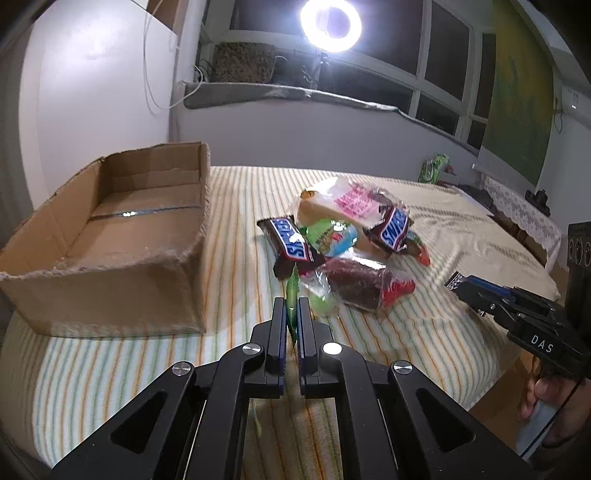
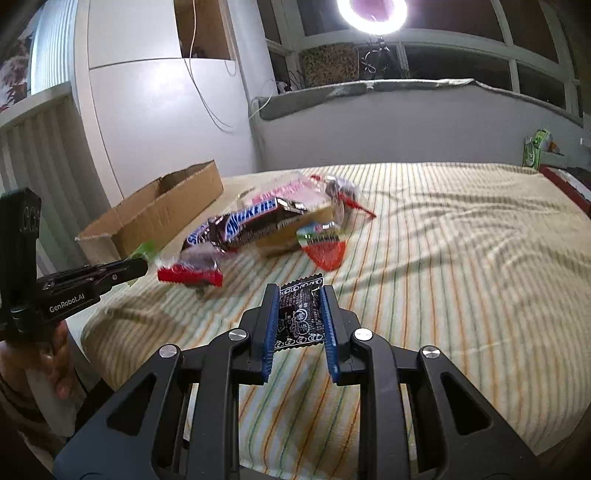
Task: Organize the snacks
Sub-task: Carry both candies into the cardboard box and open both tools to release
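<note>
A heap of snacks lies mid-bed: two Snickers bars (image 1: 295, 243) (image 1: 393, 229), a clear bag with a pink label (image 1: 347, 203), a dark cake in a clear wrapper (image 1: 360, 288). My left gripper (image 1: 292, 306) is shut on a thin green wrapper (image 1: 291, 291) at the heap's near edge. My right gripper (image 2: 299, 291) is shut on a small black snack packet (image 2: 301, 314), held above the bed right of the heap; it shows in the left wrist view (image 1: 456, 282). The left gripper with the green wrapper shows in the right wrist view (image 2: 142, 266). The heap shows there too (image 2: 255, 221).
An open, empty cardboard box (image 1: 118, 221) stands on the bed left of the heap, also in the right wrist view (image 2: 155, 214). Striped blanket (image 2: 461, 258) covers the bed. A ring light (image 1: 330, 24) shines at the window. A green package (image 1: 432, 168) sits far back right.
</note>
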`<state>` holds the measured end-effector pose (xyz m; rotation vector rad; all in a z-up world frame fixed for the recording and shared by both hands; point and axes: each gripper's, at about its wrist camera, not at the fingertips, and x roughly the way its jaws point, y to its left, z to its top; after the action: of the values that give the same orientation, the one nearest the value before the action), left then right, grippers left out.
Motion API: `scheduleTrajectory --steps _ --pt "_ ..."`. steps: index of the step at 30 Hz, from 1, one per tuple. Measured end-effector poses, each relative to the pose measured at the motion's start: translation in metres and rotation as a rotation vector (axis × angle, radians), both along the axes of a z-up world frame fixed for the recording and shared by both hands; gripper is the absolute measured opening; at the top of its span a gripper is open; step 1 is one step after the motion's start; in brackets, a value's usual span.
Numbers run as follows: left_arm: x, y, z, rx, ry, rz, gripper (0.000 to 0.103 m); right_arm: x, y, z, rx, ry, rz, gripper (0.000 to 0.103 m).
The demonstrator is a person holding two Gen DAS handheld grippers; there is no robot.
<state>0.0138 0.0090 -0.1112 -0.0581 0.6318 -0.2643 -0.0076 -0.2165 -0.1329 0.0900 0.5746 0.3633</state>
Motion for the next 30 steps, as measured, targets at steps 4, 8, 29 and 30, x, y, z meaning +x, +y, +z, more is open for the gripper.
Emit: scheduleTrajectory --steps 4,8,29,30 --pt "-0.003 0.001 0.01 -0.007 -0.02 0.004 0.003 -0.003 0.001 0.01 -0.006 -0.02 -0.008 0.023" --pt "-0.007 -0.001 0.021 -0.011 -0.046 -0.006 0.003 -0.004 0.001 0.011 -0.01 -0.017 -0.017 0.023" --pt "0.006 0.064 0.132 -0.092 -0.293 0.062 0.003 0.016 0.065 0.139 -0.089 -0.243 0.019 0.023" --pt "0.007 0.068 0.133 -0.091 -0.297 0.07 0.003 0.018 0.068 0.142 -0.092 -0.245 0.025 0.023"
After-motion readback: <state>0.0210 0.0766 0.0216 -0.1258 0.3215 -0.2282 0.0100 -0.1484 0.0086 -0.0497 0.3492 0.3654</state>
